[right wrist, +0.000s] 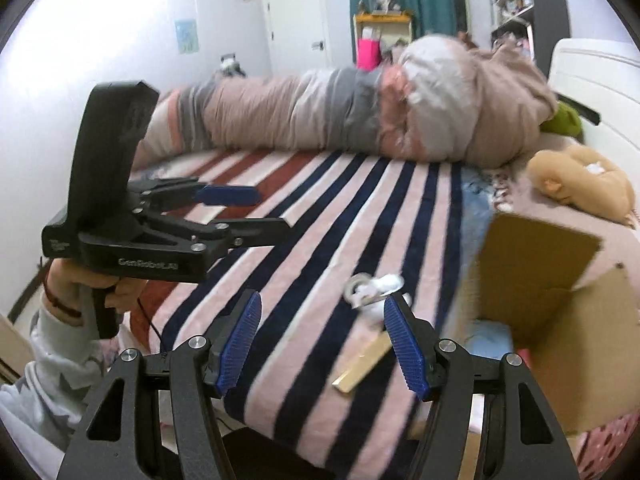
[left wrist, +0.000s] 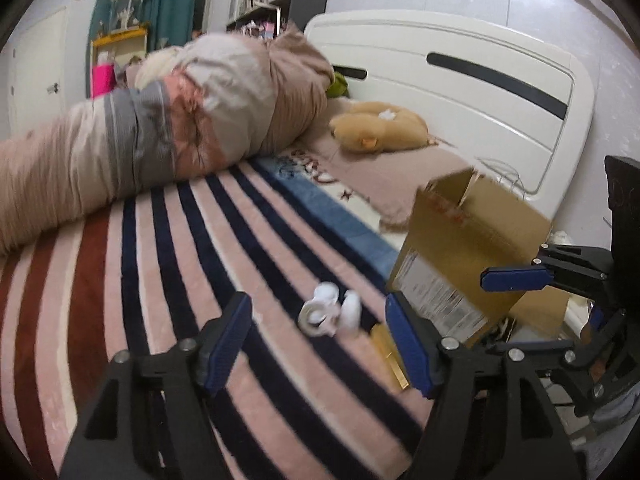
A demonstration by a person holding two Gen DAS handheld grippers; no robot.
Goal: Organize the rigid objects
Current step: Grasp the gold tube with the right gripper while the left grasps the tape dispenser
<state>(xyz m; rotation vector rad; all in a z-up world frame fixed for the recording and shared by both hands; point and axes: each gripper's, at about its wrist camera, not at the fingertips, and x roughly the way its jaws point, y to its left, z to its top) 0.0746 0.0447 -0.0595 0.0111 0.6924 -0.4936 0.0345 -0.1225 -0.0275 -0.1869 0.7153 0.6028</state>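
A roll of tape (left wrist: 314,317) (right wrist: 357,286), small white objects (left wrist: 350,311) (right wrist: 384,286) and a flat gold bar (left wrist: 390,354) (right wrist: 364,364) lie on the striped bedspread (left wrist: 180,280) (right wrist: 320,220). An open cardboard box (left wrist: 468,256) (right wrist: 560,292) stands just right of them. My left gripper (left wrist: 320,340) is open and empty, just short of the tape; it also shows in the right wrist view (right wrist: 248,210). My right gripper (right wrist: 322,344) is open and empty, near the gold bar; it also shows in the left wrist view (left wrist: 500,312) beside the box.
A rolled duvet (left wrist: 160,128) (right wrist: 360,108) lies across the far side of the bed. A tan plush toy (left wrist: 380,126) (right wrist: 580,180) rests near the white headboard (left wrist: 460,80). The bed's near edge is just under the right gripper.
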